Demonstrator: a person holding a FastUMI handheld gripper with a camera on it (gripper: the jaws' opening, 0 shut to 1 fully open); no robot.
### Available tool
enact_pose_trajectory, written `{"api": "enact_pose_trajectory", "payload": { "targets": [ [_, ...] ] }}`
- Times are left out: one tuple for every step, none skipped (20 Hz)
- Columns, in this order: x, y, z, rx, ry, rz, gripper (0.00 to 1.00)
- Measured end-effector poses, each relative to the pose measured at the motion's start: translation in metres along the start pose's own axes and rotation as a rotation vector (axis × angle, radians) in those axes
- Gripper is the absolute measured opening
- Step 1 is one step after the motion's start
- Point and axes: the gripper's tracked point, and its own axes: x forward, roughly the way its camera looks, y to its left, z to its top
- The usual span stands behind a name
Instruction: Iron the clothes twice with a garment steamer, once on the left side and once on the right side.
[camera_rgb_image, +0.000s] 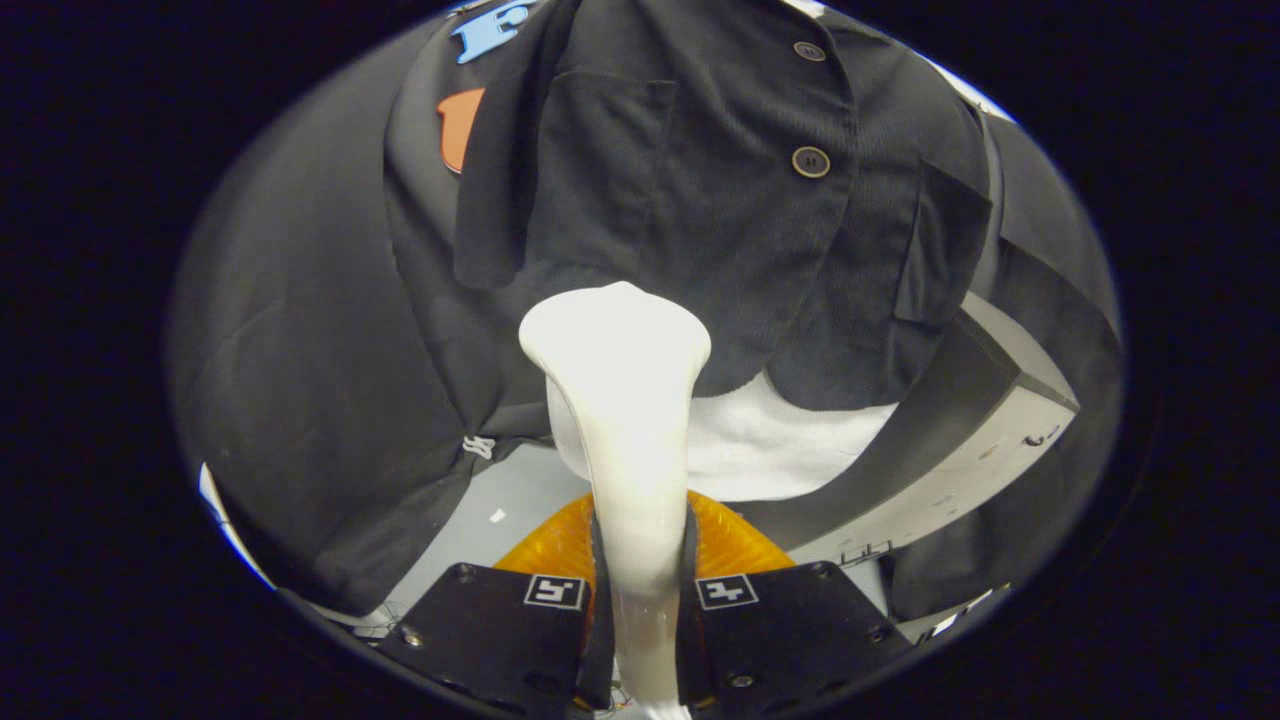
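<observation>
A white garment steamer (622, 400) rises from between my fingers, its handle pinched by both of them and its wide head pointing at the clothes. My gripper (640, 590) is shut on that handle. Just beyond the head hangs a dark buttoned jacket (700, 200) with two round buttons down its front and a chest pocket to the left. The steamer head sits near the jacket's lower hem, left of the button line. A white garment (770, 450) shows below the hem, behind the steamer.
Black cloth (300, 380) hangs to the left of the jacket. A pale panel with a dark edge (960, 450) slants at the right, below the jacket. A grey floor patch (510, 500) lies under the clothes.
</observation>
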Motion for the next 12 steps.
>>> {"api": "enact_pose_trajectory", "payload": {
  "targets": [
    [0.0, 0.0, 0.001, 0.002, -0.002, 0.005, 0.27],
    [0.001, 0.001, 0.0, 0.006, 0.001, 0.009, 0.27],
    [0.0, 0.001, 0.0, 0.011, 0.004, 0.015, 0.27],
    [-0.002, 0.002, -0.001, 0.016, 0.006, 0.021, 0.27],
    [-0.006, 0.001, 0.001, 0.017, 0.001, 0.026, 0.27],
    [-0.009, -0.001, 0.005, 0.015, -0.013, 0.029, 0.27],
    [-0.014, -0.003, 0.008, 0.004, -0.032, 0.04, 0.27],
    [-0.024, -0.01, 0.008, -0.001, -0.048, 0.051, 0.27],
    [-0.035, -0.018, 0.006, 0.003, -0.06, 0.06, 0.27],
    [-0.05, -0.028, 0.005, 0.01, -0.078, 0.077, 0.27],
    [-0.061, -0.036, 0.007, 0.006, -0.099, 0.088, 0.27],
    [-0.073, -0.052, 0.011, 0.002, -0.129, 0.101, 0.27]
  ]
}}
